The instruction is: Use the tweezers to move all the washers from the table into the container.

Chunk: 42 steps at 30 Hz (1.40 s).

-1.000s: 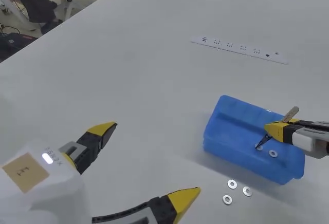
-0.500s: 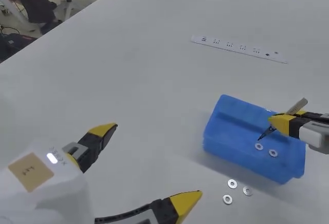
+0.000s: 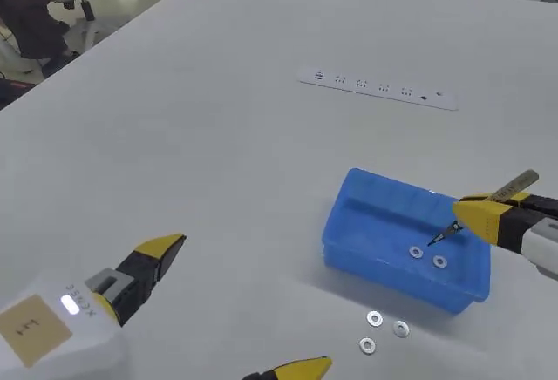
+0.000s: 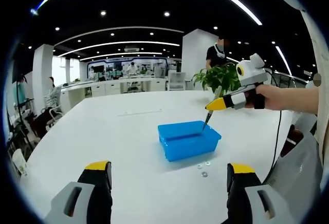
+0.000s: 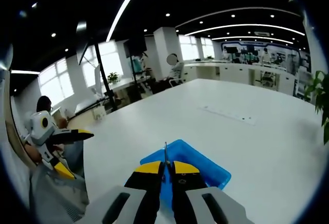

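Below my right fingers (image 3: 478, 213), clamped on the tweezers (image 3: 446, 234), two washers (image 3: 417, 253) sat in the container (image 3: 384, 262); three washers (image 3: 375, 319) remained outside; left fingers (image 3: 161, 247) apart.

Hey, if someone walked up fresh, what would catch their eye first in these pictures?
The bright blue container sits on the white table with two washers inside. The right tool holds tweezers tip-down over it, and three more washers lie on the table beside its near wall. The left tool hangs open at lower left.
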Motion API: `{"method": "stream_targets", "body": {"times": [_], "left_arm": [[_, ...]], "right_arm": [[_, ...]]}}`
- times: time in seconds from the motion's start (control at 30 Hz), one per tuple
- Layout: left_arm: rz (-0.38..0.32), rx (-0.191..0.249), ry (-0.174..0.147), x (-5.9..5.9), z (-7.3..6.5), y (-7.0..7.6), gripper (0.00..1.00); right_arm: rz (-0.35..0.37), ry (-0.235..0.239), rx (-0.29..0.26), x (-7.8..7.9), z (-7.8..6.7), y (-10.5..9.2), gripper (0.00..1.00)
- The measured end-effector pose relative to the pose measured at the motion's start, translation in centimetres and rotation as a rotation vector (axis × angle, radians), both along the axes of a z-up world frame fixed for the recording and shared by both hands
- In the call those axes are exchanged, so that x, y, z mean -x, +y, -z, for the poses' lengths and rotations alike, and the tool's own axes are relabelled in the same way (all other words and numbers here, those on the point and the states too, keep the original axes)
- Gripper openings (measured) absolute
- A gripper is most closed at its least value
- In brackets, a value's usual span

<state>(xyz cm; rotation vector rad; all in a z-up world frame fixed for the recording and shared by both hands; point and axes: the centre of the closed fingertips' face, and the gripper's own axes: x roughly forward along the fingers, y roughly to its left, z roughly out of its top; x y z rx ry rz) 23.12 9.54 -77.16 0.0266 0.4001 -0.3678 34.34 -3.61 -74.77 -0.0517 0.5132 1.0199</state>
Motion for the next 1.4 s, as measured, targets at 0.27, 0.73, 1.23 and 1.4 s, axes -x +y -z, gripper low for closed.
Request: {"method": "stream_targets", "body": {"times": [0.27,0.73,1.23,1.4], "left_arm": [[0.012,-0.008,0.027,0.4,0.0,-0.3,0.98],[0.021,-0.003,0.055,1.2,-0.6,-0.5,0.98],[-0.021,0.001,0.047,1.4,-1.3,0.3,0.97],[-0.033,0.003,0.045,1.5,-1.3,0.6,0.97]], "right_arm": [[-0.028,0.042,-0.010,2.0,1.4,-0.3,0.03],[-0.092,0.127,0.044,4.1,6.3,0.5,0.03],[-0.136,0.145,0.069,4.5,7.8,1.1,0.03],[-0.151,0.111,0.108,4.5,7.9,1.1,0.03]]}}
